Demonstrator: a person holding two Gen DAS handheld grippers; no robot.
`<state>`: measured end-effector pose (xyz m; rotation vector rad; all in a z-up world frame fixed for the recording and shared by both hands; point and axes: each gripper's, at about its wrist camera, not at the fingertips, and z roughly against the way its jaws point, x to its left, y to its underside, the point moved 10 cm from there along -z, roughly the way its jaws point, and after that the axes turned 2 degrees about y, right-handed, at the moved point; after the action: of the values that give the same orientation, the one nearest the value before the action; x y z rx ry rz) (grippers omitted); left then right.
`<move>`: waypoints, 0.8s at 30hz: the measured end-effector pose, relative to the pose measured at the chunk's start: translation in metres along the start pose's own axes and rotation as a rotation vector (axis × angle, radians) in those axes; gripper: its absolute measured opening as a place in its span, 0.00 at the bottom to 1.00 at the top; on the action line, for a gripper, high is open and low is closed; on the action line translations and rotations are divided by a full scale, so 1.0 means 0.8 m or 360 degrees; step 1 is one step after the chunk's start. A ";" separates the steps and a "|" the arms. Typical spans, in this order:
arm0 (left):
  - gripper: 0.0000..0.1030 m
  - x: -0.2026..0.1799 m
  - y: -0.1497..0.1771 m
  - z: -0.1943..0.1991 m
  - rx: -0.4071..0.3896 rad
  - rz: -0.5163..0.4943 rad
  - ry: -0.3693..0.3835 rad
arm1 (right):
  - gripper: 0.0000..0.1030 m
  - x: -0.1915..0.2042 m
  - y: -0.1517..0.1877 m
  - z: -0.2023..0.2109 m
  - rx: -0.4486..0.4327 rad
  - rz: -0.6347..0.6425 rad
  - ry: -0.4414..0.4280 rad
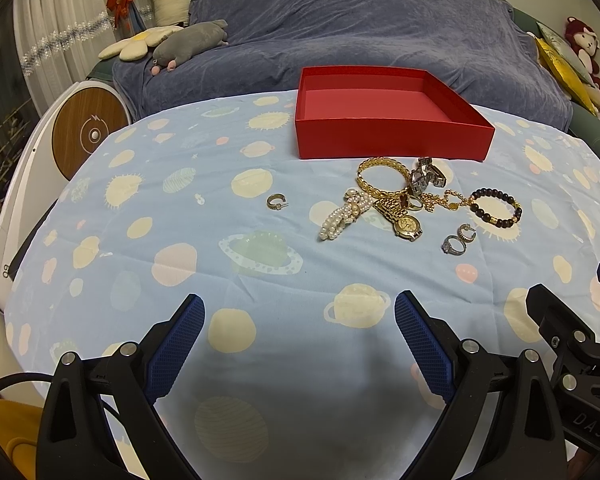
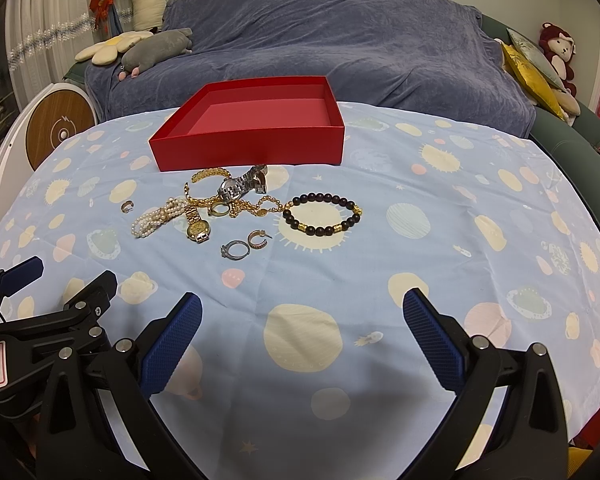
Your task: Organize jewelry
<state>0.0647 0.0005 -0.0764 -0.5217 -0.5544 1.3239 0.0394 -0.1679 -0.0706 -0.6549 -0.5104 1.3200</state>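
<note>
**Two open grippers, an empty box, a heap of jewelry waiting**

Nothing lies in the red box (image 1: 392, 116) yet; it sits at the far side of the table (image 1: 160, 240), and the jewelry lies spread just in front of it on the planet-print cloth. Judging by that, the step in hand is the first pick.

Starting with the loose pieces at the edge looks wisest. The dark bead bracelet (image 2: 322, 216) lies apart on the right and suits the right hand-held gripper (image 2: 302, 316). The lone hoop earring (image 1: 276, 202) sits well apart on the left, within the left hand-held gripper (image 1: 300, 316)'s side. The silver ring (image 2: 234, 249) and second hoop earring (image 2: 258, 239) touch or nearly touch, so one finger should slip between them with care.

The tangle in the middle — gold bangle (image 1: 382, 178), pearl strand (image 1: 340, 218), gold watch (image 1: 406, 224), silver watch (image 1: 426, 176) and a fine gold chain (image 2: 260, 206) — is likely to drag along together if lifted early.

Both hand-held grippers hover low over the near cloth, fingers spread wide, holding nothing and touching nothing.
</note>
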 end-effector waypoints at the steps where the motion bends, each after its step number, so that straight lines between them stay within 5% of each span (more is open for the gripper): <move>1: 0.90 0.000 0.000 0.000 -0.0002 0.0000 0.0001 | 0.95 0.000 0.000 0.000 0.0000 -0.0001 0.0000; 24: 0.90 -0.001 0.000 0.000 -0.0002 -0.0001 0.0006 | 0.95 -0.001 -0.001 0.000 0.0001 -0.0001 0.0000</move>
<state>0.0646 -0.0005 -0.0764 -0.5251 -0.5523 1.3219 0.0396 -0.1684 -0.0702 -0.6541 -0.5100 1.3198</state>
